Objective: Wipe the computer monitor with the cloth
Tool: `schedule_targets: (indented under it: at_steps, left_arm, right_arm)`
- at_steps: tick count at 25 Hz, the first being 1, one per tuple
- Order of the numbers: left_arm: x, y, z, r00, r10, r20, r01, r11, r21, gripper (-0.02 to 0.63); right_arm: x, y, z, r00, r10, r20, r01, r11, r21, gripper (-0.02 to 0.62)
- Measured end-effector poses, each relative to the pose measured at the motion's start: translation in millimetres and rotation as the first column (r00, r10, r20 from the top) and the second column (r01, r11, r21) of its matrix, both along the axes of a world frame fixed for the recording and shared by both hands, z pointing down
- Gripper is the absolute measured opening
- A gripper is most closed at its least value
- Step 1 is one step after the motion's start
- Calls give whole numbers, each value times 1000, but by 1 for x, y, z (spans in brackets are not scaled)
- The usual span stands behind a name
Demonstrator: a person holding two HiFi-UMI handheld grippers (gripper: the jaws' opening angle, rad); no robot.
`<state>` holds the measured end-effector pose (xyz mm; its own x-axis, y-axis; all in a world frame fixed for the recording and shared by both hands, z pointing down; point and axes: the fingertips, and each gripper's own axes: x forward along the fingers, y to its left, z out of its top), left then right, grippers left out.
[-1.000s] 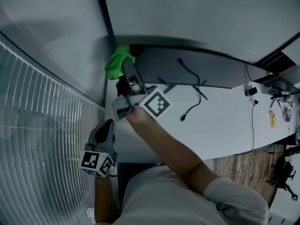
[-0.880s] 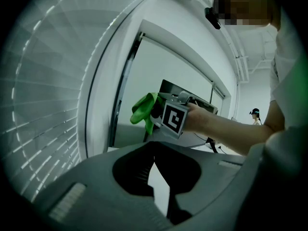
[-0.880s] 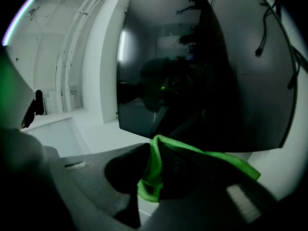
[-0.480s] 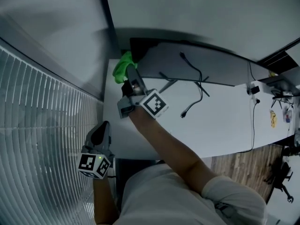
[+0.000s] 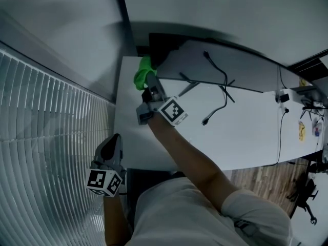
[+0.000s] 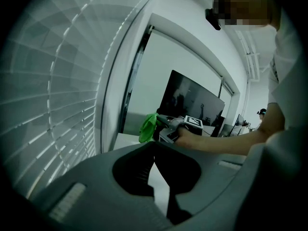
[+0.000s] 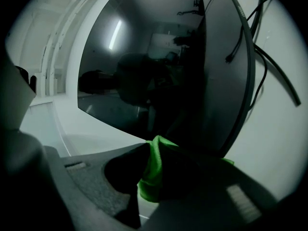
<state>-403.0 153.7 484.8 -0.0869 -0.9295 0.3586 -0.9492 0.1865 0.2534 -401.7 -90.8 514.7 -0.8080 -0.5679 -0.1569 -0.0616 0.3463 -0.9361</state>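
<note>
Right gripper (image 5: 149,89): jaws clenched on green cloth (image 7: 150,170) – the cloth bunches between them and sits against the lower corner of the monitor (image 7: 144,76), at its left end above the white worktop (image 5: 246,132). The screen is dark and reflective. The monitor's grey back faces the head view, with black cables (image 5: 221,86) hanging down it. Left gripper (image 6: 154,150): jaws closed together with nothing between them – held low off the worktop's near left corner, beside the window blinds (image 5: 46,137), well apart from the monitor.
</note>
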Motion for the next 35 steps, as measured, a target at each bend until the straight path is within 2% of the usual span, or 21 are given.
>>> schedule_targets:
  at_steps: [13,26,29,31,33,35]
  left_arm:
    - [-3,6,34,999,-9,-34,8,1000,-28,9]
    - [-8,5,40,999,-2,-45,-1,998,-62,9]
    - [-8,4,41,999,0,-48,-3,998,-63,9]
    - [-8,5,41,999,1,-50,-4,998,-64,9]
    - [-7,5,40,999,1,-52,-4,998,-63,9]
    - [-7,4,39,999,1,-53,-5,998,-61,9]
  right_arm:
    - [-1,-2,89,990,-1,-142,-4,999,-38,58]
    - [-3,-2,123,967,-24,-253,21,1000,-15,58]
    - [-2,-2,125,944,-25,-330,47,997,59,58]
    - [1,-1,124,911,-15,-412,77,988,135,58]
    - [3,0,124,872,-3,-490,117,972,204,58]
    - [2,1,123,830,18,-557,170,944,284,58]
